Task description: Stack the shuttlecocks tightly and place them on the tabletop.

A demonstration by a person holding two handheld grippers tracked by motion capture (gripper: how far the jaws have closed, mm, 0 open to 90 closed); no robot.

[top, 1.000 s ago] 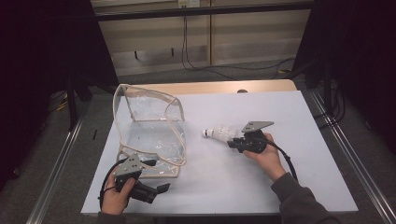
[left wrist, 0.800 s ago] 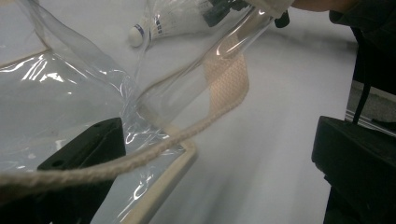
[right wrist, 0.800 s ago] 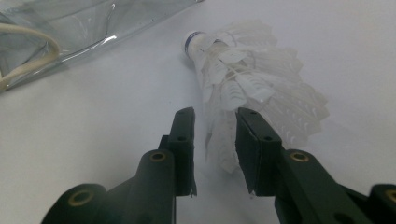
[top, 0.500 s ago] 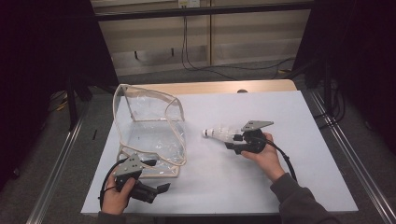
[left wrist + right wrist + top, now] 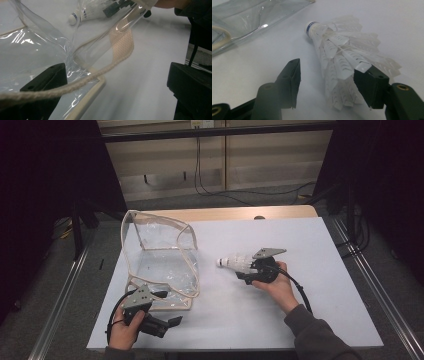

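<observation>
On the white table (image 5: 300, 320), my right gripper (image 5: 329, 82) has just been opening its jaws; the shuttlecock (image 5: 344, 55) lies between them, against one jaw only. My left gripper (image 5: 165, 322) stands with jaws apart at the clear bag (image 5: 165, 265), its cord (image 5: 75, 86) crossing one jaw.

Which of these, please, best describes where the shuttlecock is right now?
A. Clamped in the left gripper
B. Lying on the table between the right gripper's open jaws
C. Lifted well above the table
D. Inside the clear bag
B: the shuttlecock lies on the white table between the right gripper's parted jaws, which have just been opening; the clear bag stands apart.
</observation>
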